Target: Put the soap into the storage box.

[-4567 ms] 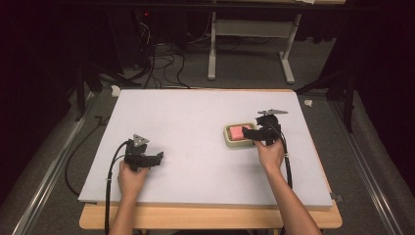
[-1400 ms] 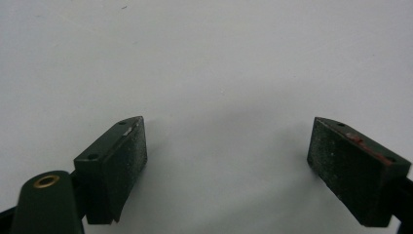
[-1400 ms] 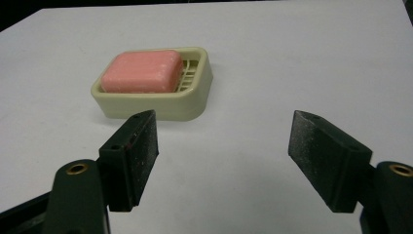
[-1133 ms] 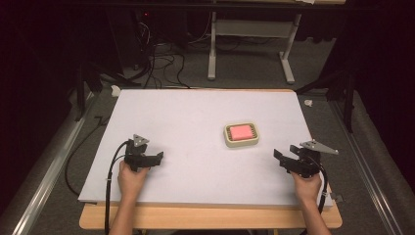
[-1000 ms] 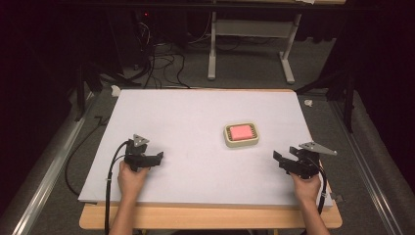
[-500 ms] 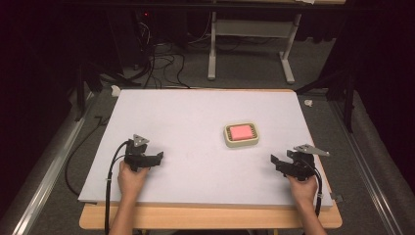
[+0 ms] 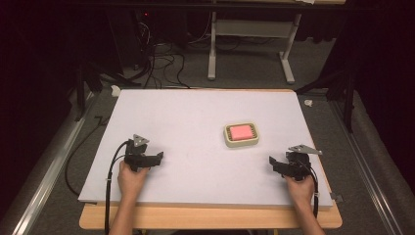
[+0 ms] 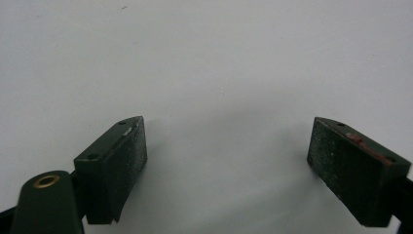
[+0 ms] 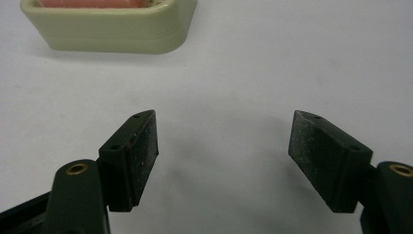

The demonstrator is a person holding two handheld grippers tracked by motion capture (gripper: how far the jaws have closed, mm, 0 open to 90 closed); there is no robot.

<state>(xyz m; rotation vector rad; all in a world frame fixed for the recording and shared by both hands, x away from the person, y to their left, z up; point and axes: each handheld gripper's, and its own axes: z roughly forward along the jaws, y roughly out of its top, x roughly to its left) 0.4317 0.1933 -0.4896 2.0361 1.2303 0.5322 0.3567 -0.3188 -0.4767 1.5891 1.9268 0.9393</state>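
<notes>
High view first: my two grippers rest low on the white table (image 7: pixel 195 122), one near each bottom corner of the board. My left gripper (image 7: pixel 157 157) sits at the lower left of the frame, its jaws pointing toward the middle, with its cable looping down off the table's near edge. My right gripper (image 7: pixel 274 162) sits at the lower right, jaws likewise pointing inward, with its grey three-cornered plate on top.

The cream soap dish (image 7: pixel 241 135), with a pink bar of soap (image 7: pixel 241 131) lying in it, stands right of the frame's centre, up and to the left of my right gripper and well apart from it, and farther still from my left one.

From the left gripper view, my left gripper (image 8: pixel 226 161) has its jaws standing apart, with bare white table between the pads and nothing held.

From the right gripper view, my right gripper (image 9: pixel 221 156) also has its jaws parted with nothing between them, just table. The soap dish (image 9: pixel 112 31) shows at the upper left of that frame, cut by the top edge, ahead of my jaws and clear of them, with a strip of the soap (image 9: pixel 92 3) along its top.
</notes>
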